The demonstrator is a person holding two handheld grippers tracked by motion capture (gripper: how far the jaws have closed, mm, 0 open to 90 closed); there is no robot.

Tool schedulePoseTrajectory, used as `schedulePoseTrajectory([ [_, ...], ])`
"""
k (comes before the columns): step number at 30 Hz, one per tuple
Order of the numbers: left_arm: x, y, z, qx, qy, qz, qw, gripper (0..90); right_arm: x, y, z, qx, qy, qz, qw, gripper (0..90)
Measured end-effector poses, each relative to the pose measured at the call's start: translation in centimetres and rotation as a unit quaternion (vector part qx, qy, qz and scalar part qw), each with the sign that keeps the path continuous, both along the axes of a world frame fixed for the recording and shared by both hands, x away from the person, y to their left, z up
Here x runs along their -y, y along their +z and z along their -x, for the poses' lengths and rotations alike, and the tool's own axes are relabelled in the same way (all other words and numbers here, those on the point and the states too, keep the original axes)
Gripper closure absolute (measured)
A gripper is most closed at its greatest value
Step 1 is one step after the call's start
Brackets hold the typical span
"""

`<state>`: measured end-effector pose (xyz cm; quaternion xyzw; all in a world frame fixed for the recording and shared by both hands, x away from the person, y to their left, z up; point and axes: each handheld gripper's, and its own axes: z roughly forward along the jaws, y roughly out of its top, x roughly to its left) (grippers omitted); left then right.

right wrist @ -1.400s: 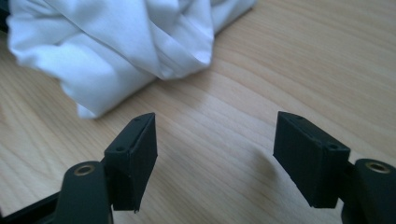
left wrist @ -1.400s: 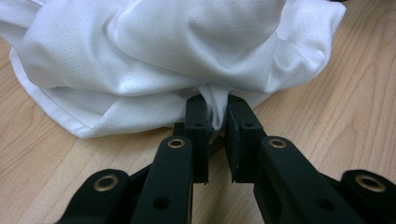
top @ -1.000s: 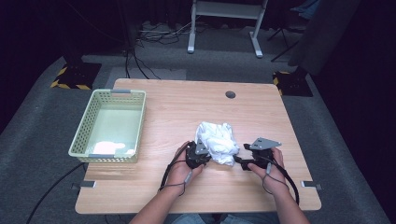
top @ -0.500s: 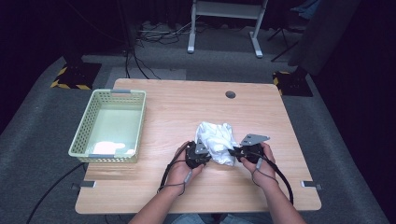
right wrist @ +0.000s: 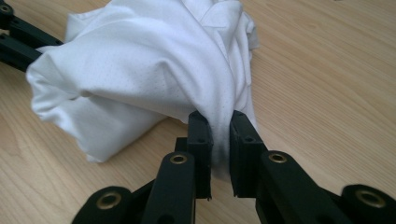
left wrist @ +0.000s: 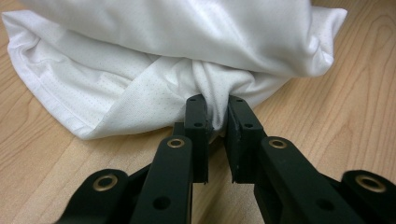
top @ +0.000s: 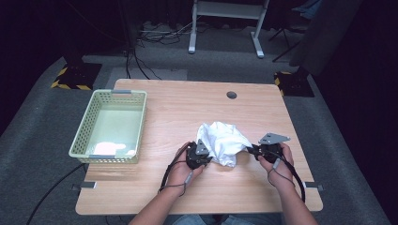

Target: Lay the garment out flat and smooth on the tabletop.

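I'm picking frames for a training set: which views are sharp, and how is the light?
High view: table evenly lit, surroundings dark, white mesh cloth nearly overexposed. Left gripper view: cloth weave crisp, black gripper arms soft near the lens. Right gripper view: sharp cloth, soft shadow beneath.

A cloth lies bunched on the table, toward the near edge and right of the middle. The left gripper sits at the cloth's left near side, the right gripper at its right. A basket stands well apart at the table's left edge.
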<state>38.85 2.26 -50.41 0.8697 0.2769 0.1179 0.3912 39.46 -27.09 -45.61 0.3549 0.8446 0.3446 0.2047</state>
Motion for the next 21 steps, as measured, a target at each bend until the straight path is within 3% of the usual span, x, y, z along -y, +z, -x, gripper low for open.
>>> schedulePoseTrajectory([
  [2,-0.1,0.0,0.0,0.002,0.003,0.000,1.0000,80.0,0.8,0.1,0.1,0.001,-0.011,0.005,0.9999,81.1],
  [4,-0.2,0.0,0.1,0.002,0.010,-0.001,0.9999,80.0,2.0,0.5,0.4,-0.010,-0.052,0.016,0.9985,81.1],
  [5,-0.3,0.0,0.1,0.003,0.014,-0.001,0.9999,80.0,2.9,0.8,0.9,-0.019,-0.094,0.022,0.9951,81.1],
  [7,-0.3,0.0,0.3,0.006,0.017,-0.004,0.9998,79.9,4.6,1.6,2.2,-0.002,-0.183,0.066,0.9810,80.8],
  [8,-0.3,0.0,0.3,0.006,0.018,-0.004,0.9998,79.9,5.8,1.9,3.1,-0.008,-0.215,0.079,0.9733,70.6],
  [9,-0.4,0.0,0.4,0.005,0.023,-0.003,0.9997,79.8,6.6,1.6,3.6,-0.045,-0.228,0.098,0.9676,53.4],
  [10,-0.4,0.0,0.4,0.004,0.023,-0.003,0.9997,79.7,7.0,1.4,3.9,-0.056,-0.231,0.099,0.9663,50.4],
  [12,-0.4,0.1,0.5,-0.001,0.025,-0.001,0.9997,79.6,7.2,1.2,4.5,-0.043,-0.237,0.102,0.9651,39.7],
  [13,-0.5,0.1,0.5,-0.003,0.025,-0.005,0.9997,79.5,7.2,1.2,4.8,-0.036,-0.236,0.097,0.9662,37.9],
  [18,-0.6,0.5,0.8,-0.006,0.025,-0.022,0.9994,78.8,5.8,1.3,4.7,0.016,-0.180,0.037,0.9828,35.7],
  [21,-0.7,0.6,0.9,-0.009,0.024,-0.027,0.9993,78.7,4.2,0.2,3.8,0.001,-0.124,0.014,0.9921,35.8],
])
